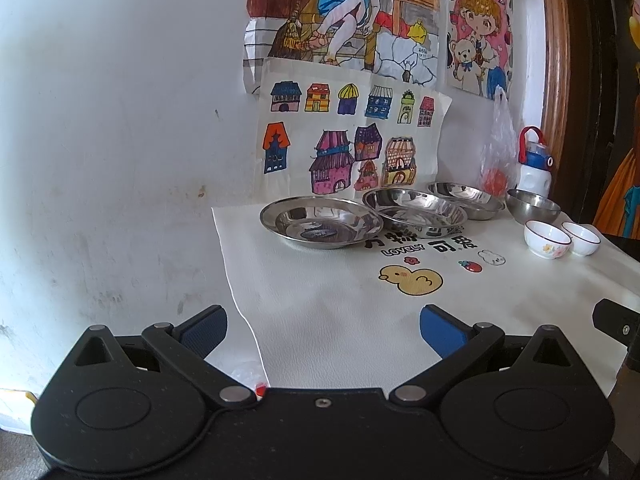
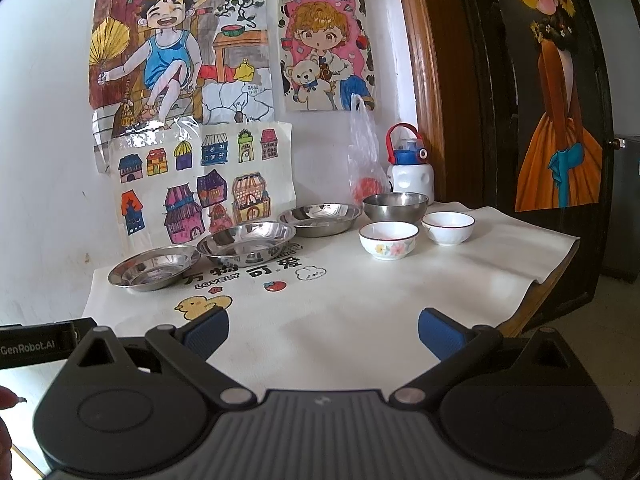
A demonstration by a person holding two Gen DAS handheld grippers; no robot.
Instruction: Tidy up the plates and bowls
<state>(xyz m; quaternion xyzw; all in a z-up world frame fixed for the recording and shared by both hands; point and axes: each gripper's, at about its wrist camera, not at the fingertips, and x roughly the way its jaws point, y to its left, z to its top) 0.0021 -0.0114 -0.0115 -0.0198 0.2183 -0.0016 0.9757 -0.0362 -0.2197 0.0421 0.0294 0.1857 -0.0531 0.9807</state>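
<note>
Nothing stacked yet, I judge; three steel plates point(image 2: 246, 242) and bowls point(image 2: 388, 240) sit apart behind the duck print point(image 2: 202, 306); both my left gripper point(image 1: 323, 330) and right gripper point(image 2: 323, 330) gape empty.

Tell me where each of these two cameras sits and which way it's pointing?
Left wrist: rides on the left hand-held gripper, open, facing the table's left end and the nearest steel plate; only its blue fingers show.
Right wrist: rides on the right hand-held gripper, open, facing the table's middle and the floral bowl; a fingertip shows at bottom left.
Shared: three steel plates, steel bowl, two white bowls, duck cloth, bottle.
</note>
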